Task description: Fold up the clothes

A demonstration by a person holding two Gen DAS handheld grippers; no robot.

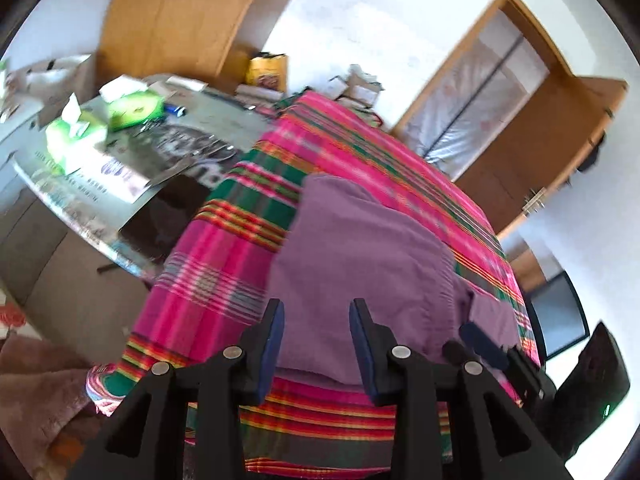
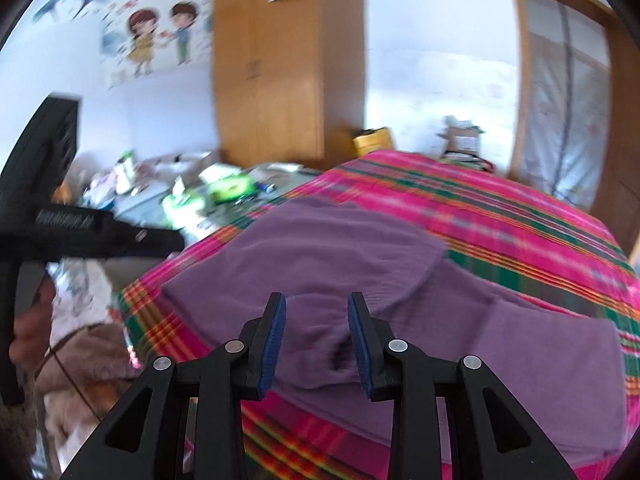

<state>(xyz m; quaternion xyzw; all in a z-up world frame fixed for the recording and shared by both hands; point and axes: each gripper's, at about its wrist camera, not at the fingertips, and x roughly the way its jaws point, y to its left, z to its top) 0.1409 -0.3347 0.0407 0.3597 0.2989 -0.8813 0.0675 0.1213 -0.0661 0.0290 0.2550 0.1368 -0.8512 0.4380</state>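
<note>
So the purple garment [image 2: 320,248] is lying on the plaid bedspread [image 2: 500,208], near edge facing me, a fold or two in it already by the look. Left tongs [image 1: 316,340] and right tongs [image 2: 316,336] both hang spread apart above that near edge, gripping nothing, probably lined up to grab the hem

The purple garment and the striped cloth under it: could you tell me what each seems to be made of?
The purple garment looks like soft, matte knit or fleece: fuzzy surface, ribbed hem, rounded folds. The striped cloth seems a thin woven cotton-type fabric: flat pink, green and orange woven bands, no pile. Blur leaves both uncertain.
</note>
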